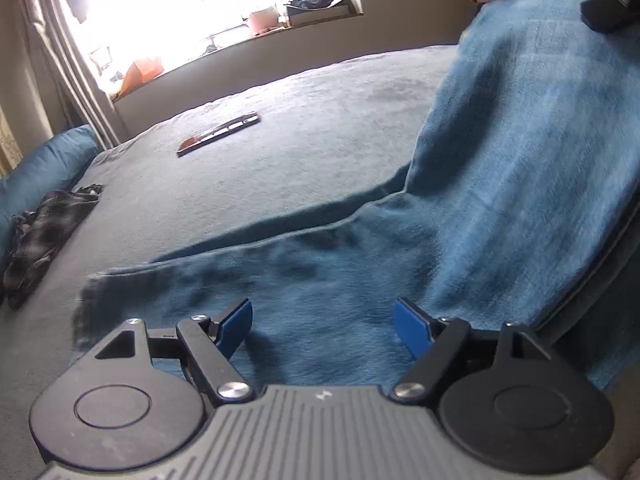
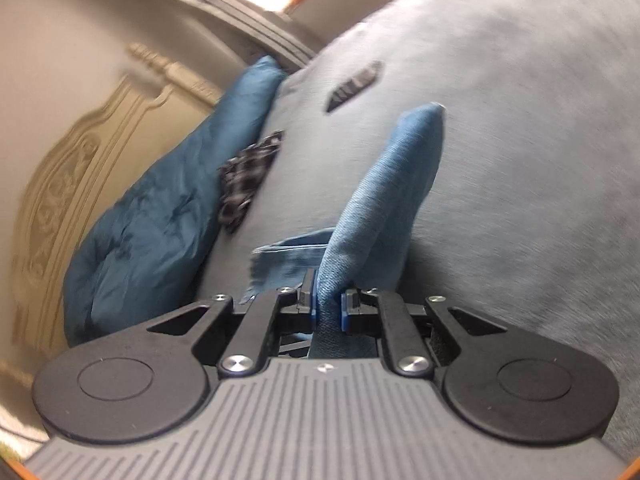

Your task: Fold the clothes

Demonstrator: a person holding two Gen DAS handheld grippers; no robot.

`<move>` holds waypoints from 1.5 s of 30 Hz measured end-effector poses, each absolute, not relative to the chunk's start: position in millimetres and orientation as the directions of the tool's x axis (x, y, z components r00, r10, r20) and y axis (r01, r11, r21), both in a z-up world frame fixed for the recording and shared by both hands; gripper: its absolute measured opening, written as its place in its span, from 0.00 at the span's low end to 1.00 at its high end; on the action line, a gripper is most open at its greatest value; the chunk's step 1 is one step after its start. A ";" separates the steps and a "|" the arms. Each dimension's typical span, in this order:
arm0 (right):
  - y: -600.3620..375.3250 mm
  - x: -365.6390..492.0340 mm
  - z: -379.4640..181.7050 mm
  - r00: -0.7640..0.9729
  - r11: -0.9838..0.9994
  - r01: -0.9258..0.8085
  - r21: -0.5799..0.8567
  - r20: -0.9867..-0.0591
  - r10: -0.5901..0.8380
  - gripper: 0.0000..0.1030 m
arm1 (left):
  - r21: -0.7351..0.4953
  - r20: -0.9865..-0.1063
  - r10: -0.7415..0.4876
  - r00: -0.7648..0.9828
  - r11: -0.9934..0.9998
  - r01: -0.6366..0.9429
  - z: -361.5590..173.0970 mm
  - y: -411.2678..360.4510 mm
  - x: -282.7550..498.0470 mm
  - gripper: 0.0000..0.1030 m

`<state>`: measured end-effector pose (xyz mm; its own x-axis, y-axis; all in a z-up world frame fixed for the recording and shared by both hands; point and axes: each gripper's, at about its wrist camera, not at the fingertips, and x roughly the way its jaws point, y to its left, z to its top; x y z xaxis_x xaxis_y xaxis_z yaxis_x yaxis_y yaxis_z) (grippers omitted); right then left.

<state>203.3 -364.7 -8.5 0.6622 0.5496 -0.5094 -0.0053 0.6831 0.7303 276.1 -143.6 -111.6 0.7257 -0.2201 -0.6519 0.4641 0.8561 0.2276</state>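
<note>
A pair of blue jeans (image 1: pixel 500 152) lies partly on the grey-blue bed (image 1: pixel 300 112), its upper part lifted at the right. My left gripper (image 1: pixel 324 324) is open just above the jeans leg, holding nothing. My right gripper (image 2: pixel 328 308) is shut on a fold of the jeans (image 2: pixel 392 184) and holds it up over the bed (image 2: pixel 520 120). The other gripper shows as a black block (image 1: pixel 604 8) at the top right of the left wrist view.
A plaid garment (image 1: pixel 44 232) lies at the bed's left edge next to a blue pillow (image 1: pixel 44 164); both also show in the right wrist view, plaid garment (image 2: pixel 248 172) and pillow (image 2: pixel 160 208). A flat dark phone-like object (image 1: pixel 218 134) lies mid-bed. A window sill (image 1: pixel 240 40) is behind.
</note>
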 end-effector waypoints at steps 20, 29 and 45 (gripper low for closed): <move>-355.4 188.5 -10.5 0.686 0.629 -0.066 0.775 -0.423 0.592 0.08 | 0.269 -0.681 -0.157 0.715 0.855 0.444 -118.4 -175.9 341.9 0.82; -336.5 194.0 -4.2 0.691 0.575 -0.117 0.810 -0.349 0.632 0.08 | 0.230 -0.682 -0.125 0.720 0.899 0.374 -109.2 -140.4 334.8 0.80; -286.6 232.6 7.7 0.687 0.533 -0.082 0.842 -0.340 0.643 0.09 | 0.163 -0.657 -0.208 0.724 0.899 0.406 -109.3 -84.5 237.9 0.77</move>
<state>232.6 -286.6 7.7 0.6867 0.6426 -0.3399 -0.0817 0.5327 0.8423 237.9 -84.5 -109.3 0.7245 -0.2083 -0.6571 0.4064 0.8990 0.1631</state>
